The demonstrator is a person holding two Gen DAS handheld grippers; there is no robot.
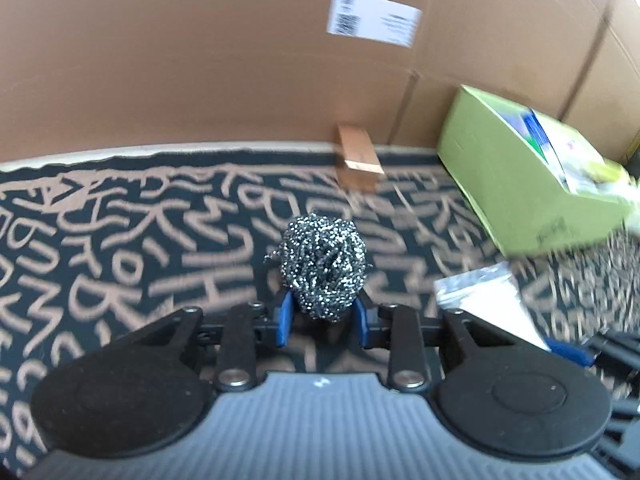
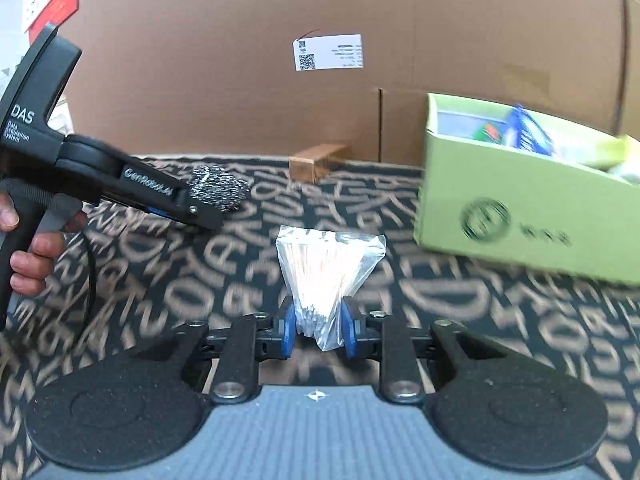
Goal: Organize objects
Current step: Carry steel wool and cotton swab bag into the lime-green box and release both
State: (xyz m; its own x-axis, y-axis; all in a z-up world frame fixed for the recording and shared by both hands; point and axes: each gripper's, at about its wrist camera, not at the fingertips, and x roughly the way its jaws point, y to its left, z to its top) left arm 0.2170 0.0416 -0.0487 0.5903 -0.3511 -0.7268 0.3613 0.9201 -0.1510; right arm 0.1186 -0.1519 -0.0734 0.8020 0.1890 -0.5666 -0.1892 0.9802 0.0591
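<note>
The left tongs (image 1: pixel 323 314) are clenched on a steel scouring ball (image 1: pixel 323 266), held above the patterned surface (image 1: pixel 120 248). The right tongs (image 2: pixel 318 326) grip a clear bag of cotton swabs (image 2: pixel 326 272) by its lower end. A green box (image 2: pixel 520 204) holding packets stands to the right, near a big cardboard wall (image 2: pixel 240 60). A small brown block (image 2: pixel 316 162) lies at the wall's foot.

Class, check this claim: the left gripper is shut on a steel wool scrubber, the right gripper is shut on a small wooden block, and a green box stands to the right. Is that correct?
One error: the right gripper is shut on a clear plastic bag, as the right wrist view shows; the wooden block lies untouched by the cardboard. The left gripper does hold the steel wool scrubber, and the green box stands right.
</note>
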